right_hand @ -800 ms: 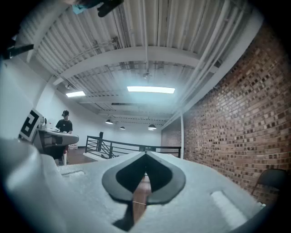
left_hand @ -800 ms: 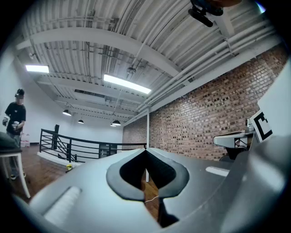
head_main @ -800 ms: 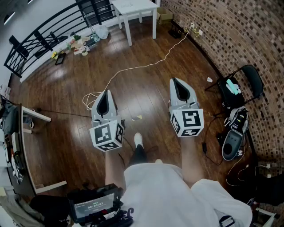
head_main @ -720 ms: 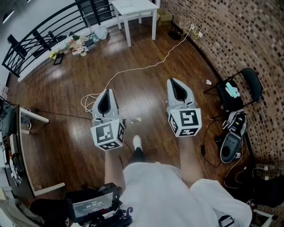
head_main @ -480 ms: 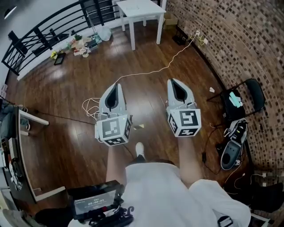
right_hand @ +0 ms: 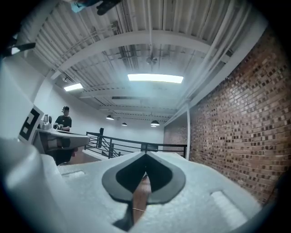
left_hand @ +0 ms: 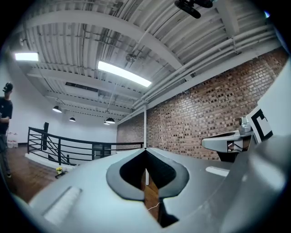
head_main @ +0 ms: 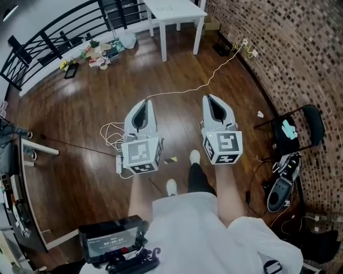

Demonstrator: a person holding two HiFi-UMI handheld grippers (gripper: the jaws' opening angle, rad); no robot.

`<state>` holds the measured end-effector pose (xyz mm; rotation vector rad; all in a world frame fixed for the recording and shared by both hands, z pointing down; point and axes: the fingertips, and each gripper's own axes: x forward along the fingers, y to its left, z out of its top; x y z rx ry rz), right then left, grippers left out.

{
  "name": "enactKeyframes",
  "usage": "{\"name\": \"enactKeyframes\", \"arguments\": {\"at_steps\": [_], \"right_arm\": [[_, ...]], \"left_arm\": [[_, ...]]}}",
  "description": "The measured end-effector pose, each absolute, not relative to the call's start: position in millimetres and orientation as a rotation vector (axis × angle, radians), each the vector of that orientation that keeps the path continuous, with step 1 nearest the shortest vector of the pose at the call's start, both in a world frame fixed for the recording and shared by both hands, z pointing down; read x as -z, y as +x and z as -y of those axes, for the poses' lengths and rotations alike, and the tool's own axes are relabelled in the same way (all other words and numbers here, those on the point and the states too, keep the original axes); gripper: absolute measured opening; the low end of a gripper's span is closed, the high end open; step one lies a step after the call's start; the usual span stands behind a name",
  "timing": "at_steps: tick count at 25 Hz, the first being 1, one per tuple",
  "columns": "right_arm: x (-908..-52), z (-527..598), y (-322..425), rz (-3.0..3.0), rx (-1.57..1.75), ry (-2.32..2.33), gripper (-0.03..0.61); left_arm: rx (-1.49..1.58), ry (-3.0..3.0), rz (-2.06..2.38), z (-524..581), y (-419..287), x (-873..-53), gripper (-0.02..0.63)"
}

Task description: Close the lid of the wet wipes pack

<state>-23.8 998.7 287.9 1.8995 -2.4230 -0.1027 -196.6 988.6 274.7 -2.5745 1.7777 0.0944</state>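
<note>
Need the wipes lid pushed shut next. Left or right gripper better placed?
Neither yet: no wipes pack shows in any view. The left gripper and right gripper are shut, level, side by side above the wooden floor, the white table ahead.

Bright, even indoor light from ceiling strip lights [left_hand: 123,74], pale glare on the wooden floor [head_main: 64,93], heavy fisheye bending, black vignetted corners in both gripper views
</note>
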Motion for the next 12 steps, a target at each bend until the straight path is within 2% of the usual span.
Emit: {"name": "enactKeyframes", "arguments": {"at_steps": [6,12], "right_arm": [[-290,-912,-6,2.452,0.102,1.876,-0.009],[-283,-800,38,2.510,0.122,1.840,-0.009]], "left_arm": [[-0.078,-2.555,-1.797,-902,-171,-283,0.015],[-0.007,-2.480,-1.815,-789,-115,-270,0.015]]}}
